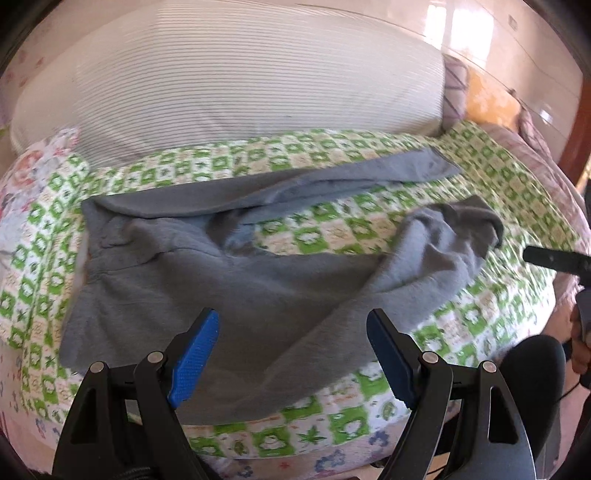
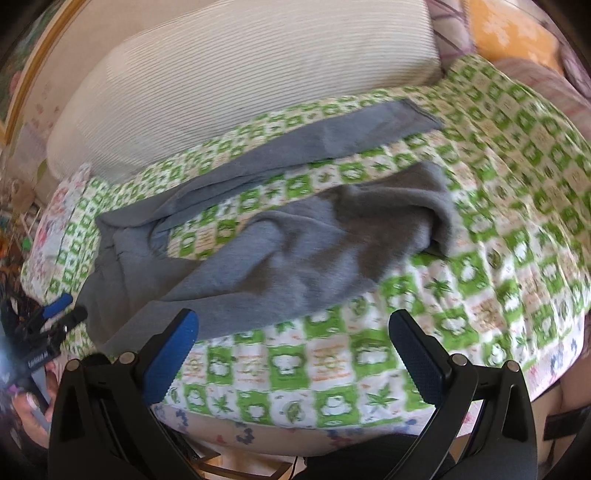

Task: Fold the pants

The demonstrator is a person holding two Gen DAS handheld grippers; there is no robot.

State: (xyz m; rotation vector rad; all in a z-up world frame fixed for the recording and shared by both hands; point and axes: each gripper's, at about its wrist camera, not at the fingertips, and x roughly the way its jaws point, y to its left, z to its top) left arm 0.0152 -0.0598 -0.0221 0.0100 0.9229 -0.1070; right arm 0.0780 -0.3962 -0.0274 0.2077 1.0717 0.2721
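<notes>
Grey pants (image 1: 229,280) lie spread on a green-and-white patterned blanket (image 1: 332,229). The waist is at the left, one leg stretches flat to the far right, and the near leg is bunched and folded back on itself at the right (image 1: 443,243). My left gripper (image 1: 291,354) is open and empty, hovering over the near edge of the pants. My right gripper (image 2: 293,350) is open and empty, above the blanket just in front of the bunched leg of the pants (image 2: 295,251). The left gripper also shows in the right wrist view (image 2: 55,314), and part of the right gripper's fingers (image 1: 550,258) shows at the left wrist view's right edge.
A large white striped pillow (image 1: 229,81) lies behind the pants. A floral sheet (image 1: 22,192) lies under the blanket at the left. An orange cushion (image 2: 509,33) and pinkish bedding (image 1: 546,158) sit at the far right. The bed's near edge (image 2: 332,439) drops off just in front.
</notes>
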